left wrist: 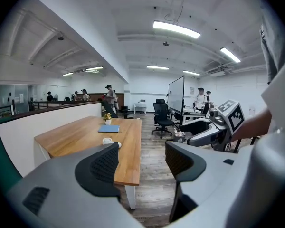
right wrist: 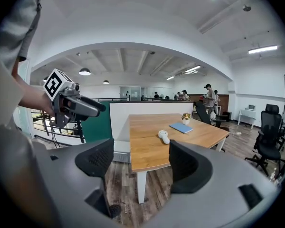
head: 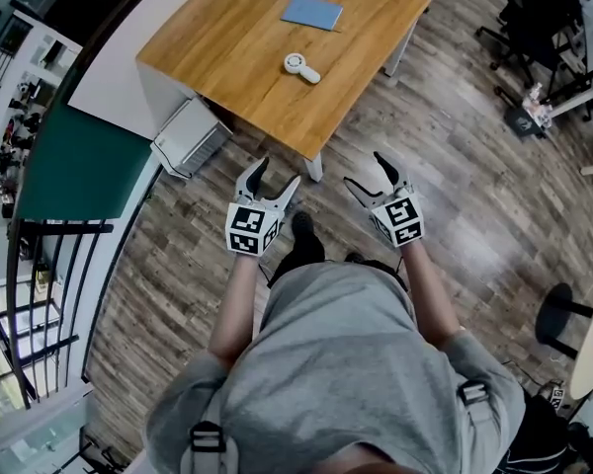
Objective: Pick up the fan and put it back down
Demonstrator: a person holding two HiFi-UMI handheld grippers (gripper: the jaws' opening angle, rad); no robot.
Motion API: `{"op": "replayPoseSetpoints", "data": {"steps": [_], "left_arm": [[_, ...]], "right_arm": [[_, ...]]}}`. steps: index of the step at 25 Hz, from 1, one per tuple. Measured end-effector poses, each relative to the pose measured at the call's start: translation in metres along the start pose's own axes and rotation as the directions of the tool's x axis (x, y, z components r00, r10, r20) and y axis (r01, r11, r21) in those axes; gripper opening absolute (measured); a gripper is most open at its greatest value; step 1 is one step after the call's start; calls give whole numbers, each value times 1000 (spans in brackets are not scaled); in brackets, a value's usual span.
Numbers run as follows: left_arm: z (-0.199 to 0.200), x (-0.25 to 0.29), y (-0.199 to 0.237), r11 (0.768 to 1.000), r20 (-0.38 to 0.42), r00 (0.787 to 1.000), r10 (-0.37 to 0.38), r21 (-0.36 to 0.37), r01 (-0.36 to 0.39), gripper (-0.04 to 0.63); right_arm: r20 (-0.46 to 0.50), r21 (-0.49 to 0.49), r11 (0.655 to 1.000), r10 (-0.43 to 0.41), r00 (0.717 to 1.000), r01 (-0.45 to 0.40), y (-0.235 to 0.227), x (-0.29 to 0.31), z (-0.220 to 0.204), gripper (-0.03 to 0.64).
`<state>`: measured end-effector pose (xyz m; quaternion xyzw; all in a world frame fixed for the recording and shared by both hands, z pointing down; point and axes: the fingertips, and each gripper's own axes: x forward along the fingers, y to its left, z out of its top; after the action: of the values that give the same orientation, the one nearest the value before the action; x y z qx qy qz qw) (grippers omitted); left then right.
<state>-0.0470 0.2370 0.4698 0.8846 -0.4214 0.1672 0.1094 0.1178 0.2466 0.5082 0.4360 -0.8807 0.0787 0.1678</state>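
Left gripper [head: 277, 174] and right gripper [head: 364, 171], held out side by side, fingers [head: 250, 181] apart, empty, tilt down toward fan [head: 301, 67].

left gripper [left wrist: 141, 161] fingers [left wrist: 102, 167] wide apart and empty, wooden table [left wrist: 80, 137] with white fan [left wrist: 108, 140] beyond

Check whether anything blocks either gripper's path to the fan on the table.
Nothing visible does. The fan lies on the table; only floor and bare tabletop separate it from the left gripper and right gripper, both open-jawed and empty.
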Motion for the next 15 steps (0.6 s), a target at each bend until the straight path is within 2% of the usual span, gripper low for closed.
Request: {"op": "replayPoseSetpoints", "data": {"steps": [15], "left_arm": [[6,34,79,998,-20,998,-60,-3,60,310]], "right_arm": [[-35,27,997,-69,997,70,-13,72,20,370]]}}
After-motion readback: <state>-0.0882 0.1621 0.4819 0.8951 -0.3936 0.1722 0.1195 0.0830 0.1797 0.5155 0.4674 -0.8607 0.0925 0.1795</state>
